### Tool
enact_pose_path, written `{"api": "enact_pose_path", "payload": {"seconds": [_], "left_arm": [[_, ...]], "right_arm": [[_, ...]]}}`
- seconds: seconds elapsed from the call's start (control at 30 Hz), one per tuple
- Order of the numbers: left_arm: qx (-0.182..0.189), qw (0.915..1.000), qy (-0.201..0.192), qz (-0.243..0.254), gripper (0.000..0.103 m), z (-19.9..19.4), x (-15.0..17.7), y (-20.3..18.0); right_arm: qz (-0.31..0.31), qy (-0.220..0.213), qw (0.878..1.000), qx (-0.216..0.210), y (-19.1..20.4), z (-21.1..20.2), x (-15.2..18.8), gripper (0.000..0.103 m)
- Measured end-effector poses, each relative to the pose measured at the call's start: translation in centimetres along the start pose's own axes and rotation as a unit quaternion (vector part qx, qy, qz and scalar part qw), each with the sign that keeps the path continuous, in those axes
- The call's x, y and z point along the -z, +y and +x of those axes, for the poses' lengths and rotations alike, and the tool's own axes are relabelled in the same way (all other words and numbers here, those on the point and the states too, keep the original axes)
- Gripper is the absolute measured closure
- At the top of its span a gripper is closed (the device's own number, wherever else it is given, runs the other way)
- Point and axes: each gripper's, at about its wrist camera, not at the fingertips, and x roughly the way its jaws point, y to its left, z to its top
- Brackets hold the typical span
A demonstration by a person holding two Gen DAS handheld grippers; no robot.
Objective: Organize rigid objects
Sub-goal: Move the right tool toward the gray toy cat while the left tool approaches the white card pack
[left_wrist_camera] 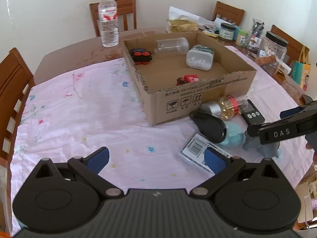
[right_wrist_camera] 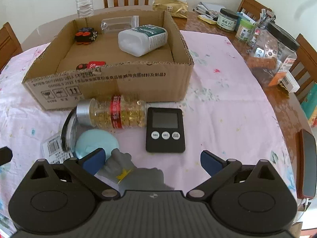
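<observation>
A cardboard box (left_wrist_camera: pixel 198 99) (right_wrist_camera: pixel 122 83) stands on the pink tablecloth and holds a white medicine bottle (right_wrist_camera: pixel 142 39), a clear tube (right_wrist_camera: pixel 118 24), a black-orange toy (right_wrist_camera: pixel 86 35) and a red toy (right_wrist_camera: pixel 93 65). In front of it lie a capsule bottle (right_wrist_camera: pixel 116 114), a black timer (right_wrist_camera: pixel 165 130), a light blue round thing (right_wrist_camera: pixel 97 142), a black lid (left_wrist_camera: pixel 211 127), a barcode pack (left_wrist_camera: pixel 198 148) and a grey figure (right_wrist_camera: pixel 134 174). My right gripper (right_wrist_camera: pixel 152 161) is open, with the grey figure between its fingers. My left gripper (left_wrist_camera: pixel 156 159) is open and empty above the cloth.
A water bottle (left_wrist_camera: pixel 108 19) stands behind the box. Jars, pens and packets (right_wrist_camera: pixel 257 31) crowd the table's right side. A phone (right_wrist_camera: pixel 307 162) lies at the right edge. Wooden chairs (left_wrist_camera: pixel 11 91) surround the table.
</observation>
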Motion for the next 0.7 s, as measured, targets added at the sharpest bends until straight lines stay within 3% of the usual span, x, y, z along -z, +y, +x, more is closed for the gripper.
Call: {"api": "enact_pose_path", "payload": {"seconds": [0.4, 0.7], "left_arm": [[0.051, 0.9960, 0.007, 0.074, 0.001, 0.8, 1.2, -1.5], [0.097, 0.9821, 0.042, 0.156, 0.001, 3.5, 2.8, -3.4]], "right_arm": [[0.005, 0.013, 1.000, -0.002, -0.1, -1.5, 3.9, 0.000], [0.003, 0.007, 1.000, -0.013, -0.1, -2.3, 6.3, 0.000]]}}
